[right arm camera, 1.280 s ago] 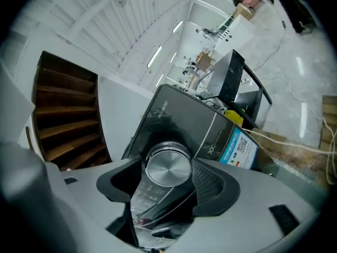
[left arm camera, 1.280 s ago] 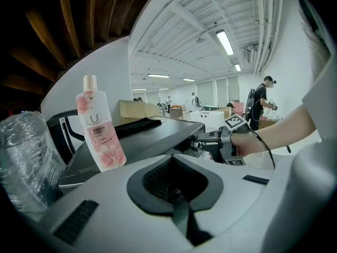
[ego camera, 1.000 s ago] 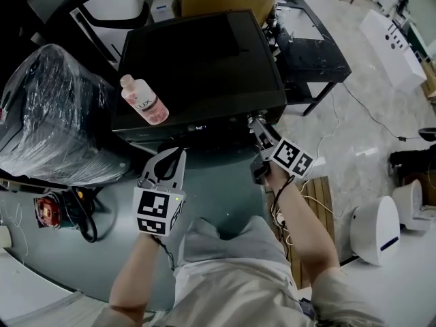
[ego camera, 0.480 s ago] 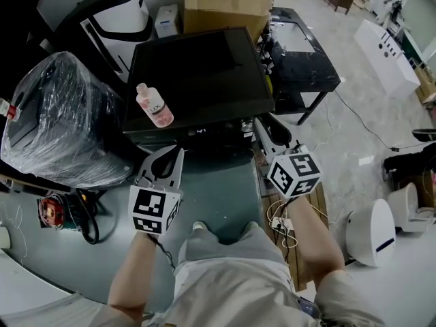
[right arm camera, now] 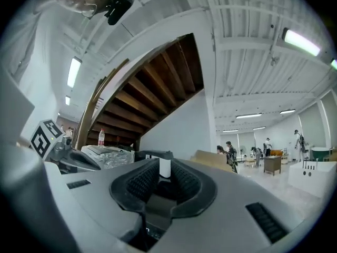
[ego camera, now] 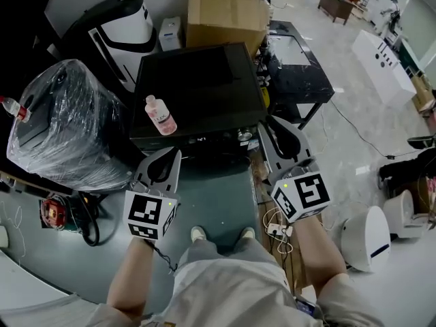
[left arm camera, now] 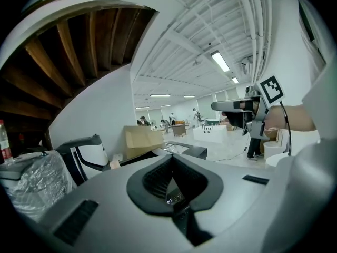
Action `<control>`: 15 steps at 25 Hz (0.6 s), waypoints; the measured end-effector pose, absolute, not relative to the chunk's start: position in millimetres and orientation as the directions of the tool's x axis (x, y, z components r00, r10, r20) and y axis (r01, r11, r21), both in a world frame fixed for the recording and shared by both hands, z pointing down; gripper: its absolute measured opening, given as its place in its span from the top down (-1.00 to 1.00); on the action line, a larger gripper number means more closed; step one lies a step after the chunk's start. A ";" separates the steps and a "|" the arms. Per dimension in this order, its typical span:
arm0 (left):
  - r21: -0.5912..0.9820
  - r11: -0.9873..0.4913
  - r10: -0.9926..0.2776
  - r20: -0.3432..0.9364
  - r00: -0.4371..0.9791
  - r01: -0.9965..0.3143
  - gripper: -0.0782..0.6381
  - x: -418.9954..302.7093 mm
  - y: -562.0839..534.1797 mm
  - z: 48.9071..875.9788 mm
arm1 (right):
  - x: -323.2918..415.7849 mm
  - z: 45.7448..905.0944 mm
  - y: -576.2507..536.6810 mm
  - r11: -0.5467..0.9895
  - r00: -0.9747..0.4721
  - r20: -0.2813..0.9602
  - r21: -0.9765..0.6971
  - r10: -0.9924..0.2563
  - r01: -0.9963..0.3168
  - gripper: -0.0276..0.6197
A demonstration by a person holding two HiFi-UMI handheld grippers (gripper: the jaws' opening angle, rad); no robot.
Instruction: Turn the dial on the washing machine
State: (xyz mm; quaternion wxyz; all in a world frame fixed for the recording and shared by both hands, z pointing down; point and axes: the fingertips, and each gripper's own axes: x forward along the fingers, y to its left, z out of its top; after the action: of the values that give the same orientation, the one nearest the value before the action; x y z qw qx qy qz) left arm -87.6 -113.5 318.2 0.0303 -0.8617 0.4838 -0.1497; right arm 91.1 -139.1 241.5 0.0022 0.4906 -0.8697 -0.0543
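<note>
Grey floor (ego camera: 211, 203), left tool (ego camera: 174, 155) level, facing washing machine (ego camera: 204, 80)

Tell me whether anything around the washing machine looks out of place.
The pink bottle appears to lie on its side atop the black washing machine, near its front left edge, angled askew rather than stood upright. Nothing looks spilled.

Legible text: none confirmed.

- Pink bottle (ego camera: 161, 116), near the left front corner of the washing machine (ego camera: 204, 80) top. Dark lettering on its label, too small to read.
- Left gripper's cube (ego camera: 148, 214) and right gripper's cube (ego camera: 304, 195). Black-and-white square markers, a coded block pattern with no letters or digits.
- Cardboard box (ego camera: 225, 16) behind the machine's rear edge. No readable print.
</note>
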 end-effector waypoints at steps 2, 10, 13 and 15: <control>-0.208 -0.521 -0.849 0.221 0.480 -0.827 0.73 -89.3 -113.6 307.6 | 89.9 224.1 -131.5 0.521 -0.528 -0.064 0.099 -0.847 -0.848 0.65; -0.163 -0.510 -0.859 0.142 0.491 -0.845 0.73 -92.7 -104.4 250.0 | 86.3 174.4 -106.6 0.562 -0.570 -0.101 0.099 -0.815 -0.821 0.75; -0.181 -0.505 -0.863 0.100 0.495 -0.844 0.73 -91.3 -95.6 223.8 | 90.2 156.7 -95.9 0.568 -0.577 -0.117 0.103 -0.808 -0.817 0.77; -0.197 -0.502 -0.864 0.072 0.498 -0.842 0.73 -90.0 -90.9 210.0 | 93.3 147.0 -90.5 0.570 -0.578 -0.126 0.099 -0.806 -0.816 0.78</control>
State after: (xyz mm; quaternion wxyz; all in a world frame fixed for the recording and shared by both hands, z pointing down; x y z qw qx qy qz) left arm -90.0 -90.9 210.0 0.0679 -0.8629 0.4942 -0.0807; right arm 93.3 -90.5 147.0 -0.0334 0.4580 -0.8853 -0.0732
